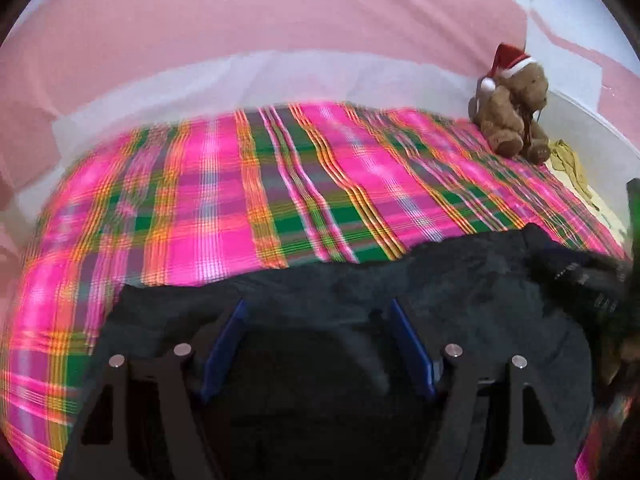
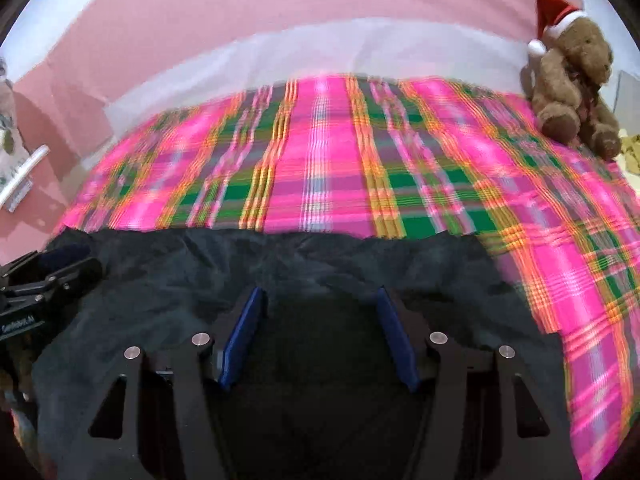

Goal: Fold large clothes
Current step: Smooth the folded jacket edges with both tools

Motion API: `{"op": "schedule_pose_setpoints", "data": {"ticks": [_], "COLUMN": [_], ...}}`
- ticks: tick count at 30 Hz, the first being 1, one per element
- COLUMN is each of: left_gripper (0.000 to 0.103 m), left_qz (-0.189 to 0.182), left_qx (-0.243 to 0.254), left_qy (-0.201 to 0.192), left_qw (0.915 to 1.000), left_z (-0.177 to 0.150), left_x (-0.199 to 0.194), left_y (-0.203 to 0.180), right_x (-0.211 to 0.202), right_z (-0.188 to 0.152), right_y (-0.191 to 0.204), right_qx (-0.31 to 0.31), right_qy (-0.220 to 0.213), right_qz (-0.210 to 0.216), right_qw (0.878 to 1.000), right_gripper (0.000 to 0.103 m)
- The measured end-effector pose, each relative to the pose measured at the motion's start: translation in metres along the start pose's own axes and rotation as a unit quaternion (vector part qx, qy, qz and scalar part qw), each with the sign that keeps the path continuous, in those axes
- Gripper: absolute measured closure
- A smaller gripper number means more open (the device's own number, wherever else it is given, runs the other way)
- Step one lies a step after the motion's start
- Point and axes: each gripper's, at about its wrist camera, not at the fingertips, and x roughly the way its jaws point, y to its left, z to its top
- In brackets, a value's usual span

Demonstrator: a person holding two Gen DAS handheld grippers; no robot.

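Observation:
A large dark garment (image 1: 460, 292) lies on the pink and green plaid bedspread (image 1: 224, 208), at the near side of the bed. My left gripper (image 1: 318, 308) is open, its blue pads spread over the dark cloth. In the right wrist view the same garment (image 2: 168, 276) fills the lower frame. My right gripper (image 2: 320, 296) is open over it with nothing between the pads. The left gripper's black body (image 2: 36, 292) shows at the left edge of the right wrist view, on the garment's left end.
A brown teddy bear (image 1: 516, 112) with a red Santa hat sits at the far right corner of the bed, also in the right wrist view (image 2: 572, 84). A yellowish cloth (image 1: 568, 164) lies beside it. A pink wall (image 1: 280, 12) runs behind the bed.

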Motion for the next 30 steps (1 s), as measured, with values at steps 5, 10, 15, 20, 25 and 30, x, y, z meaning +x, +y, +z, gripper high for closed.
{"op": "schedule_pose_setpoints", "data": {"ticks": [5, 10, 15, 20, 25, 30], "left_gripper": [0.029, 0.028, 0.028, 0.029, 0.029, 0.029], "left_qz": [0.033, 0.021, 0.015, 0.033, 0.016, -0.012], "left_qx": [-0.045, -0.077, -0.085, -0.071, -0.070, -0.080], "left_qy": [0.010, 0.004, 0.008, 0.012, -0.030, -0.032], "left_qw": [0.9984, 0.9968, 0.9962, 0.9969, 0.9970, 0.9962], "left_z": [-0.014, -0.033, -0.034, -0.025, -0.035, -0.073], "left_x": [-0.003, 0.017, 0.029, 0.005, -0.057, -0.083], "left_y": [0.063, 0.076, 0.076, 0.069, 0.059, 0.039], "right_x": [-0.020, 0.005, 0.019, 0.007, -0.061, -0.102], "right_z": [-0.005, -0.024, -0.026, -0.019, -0.019, -0.057], "right_y": [-0.057, -0.077, -0.078, -0.080, -0.069, -0.052], "right_qx": [0.032, 0.054, 0.056, 0.062, 0.057, 0.036], "right_qy": [-0.006, 0.012, 0.017, 0.028, -0.022, -0.033], "right_qz": [-0.059, -0.056, -0.055, -0.060, -0.043, -0.030], "right_qw": [0.998, 0.997, 0.997, 0.996, 0.997, 0.998], "right_gripper": [0.044, 0.044, 0.044, 0.043, 0.043, 0.043]}}
